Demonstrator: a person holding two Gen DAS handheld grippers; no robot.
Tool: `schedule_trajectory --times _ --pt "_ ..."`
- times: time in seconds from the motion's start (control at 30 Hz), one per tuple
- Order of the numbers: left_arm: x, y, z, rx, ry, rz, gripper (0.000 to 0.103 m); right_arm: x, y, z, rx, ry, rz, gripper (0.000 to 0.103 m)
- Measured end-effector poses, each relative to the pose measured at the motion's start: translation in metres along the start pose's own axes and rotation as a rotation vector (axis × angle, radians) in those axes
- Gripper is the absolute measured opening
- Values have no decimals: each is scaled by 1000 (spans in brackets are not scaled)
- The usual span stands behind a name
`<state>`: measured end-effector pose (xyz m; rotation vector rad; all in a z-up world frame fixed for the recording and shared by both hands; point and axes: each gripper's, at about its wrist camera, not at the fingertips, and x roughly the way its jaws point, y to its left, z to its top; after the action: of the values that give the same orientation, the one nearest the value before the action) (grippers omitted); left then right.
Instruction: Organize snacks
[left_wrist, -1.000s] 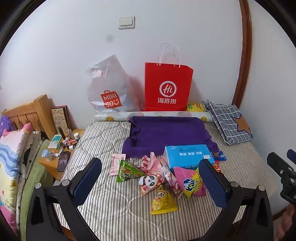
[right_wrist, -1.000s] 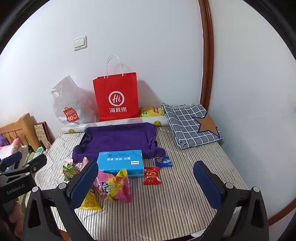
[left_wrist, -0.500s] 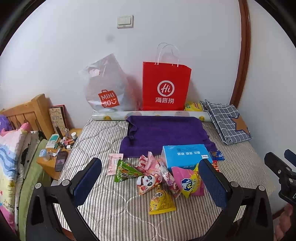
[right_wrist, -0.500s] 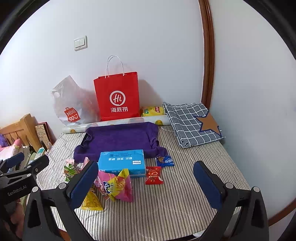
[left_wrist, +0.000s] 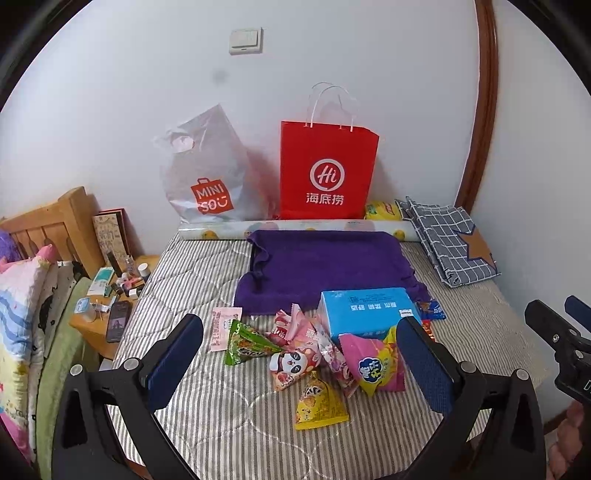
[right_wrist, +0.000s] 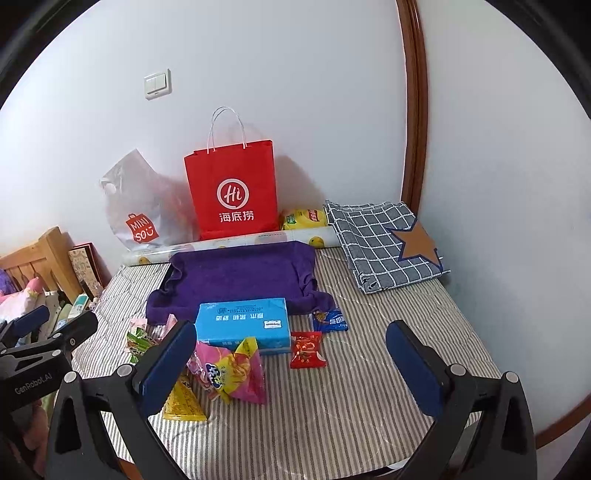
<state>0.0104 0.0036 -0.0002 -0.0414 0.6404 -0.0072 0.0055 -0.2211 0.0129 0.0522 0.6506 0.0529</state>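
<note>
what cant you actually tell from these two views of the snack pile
- Inside of the red paper bag: both views see only its front face.
- Contents of the white plastic bag: its skin is not see-through.
- Yellow packet by the wall: partly behind the red bag and the roll.
- Small red packet: in the left wrist view, almost wholly behind a finger of the left hand-held gripper.
- Box lettering: too small.

Purple towel (left_wrist: 325, 266), checked cloth (right_wrist: 384, 243)
</note>
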Motion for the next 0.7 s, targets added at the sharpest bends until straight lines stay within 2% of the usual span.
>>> schedule_trajectory --times 0.7 --pt "-5 -2 19 10 -10 15 103 1 12 10 -17 -18 16 103"
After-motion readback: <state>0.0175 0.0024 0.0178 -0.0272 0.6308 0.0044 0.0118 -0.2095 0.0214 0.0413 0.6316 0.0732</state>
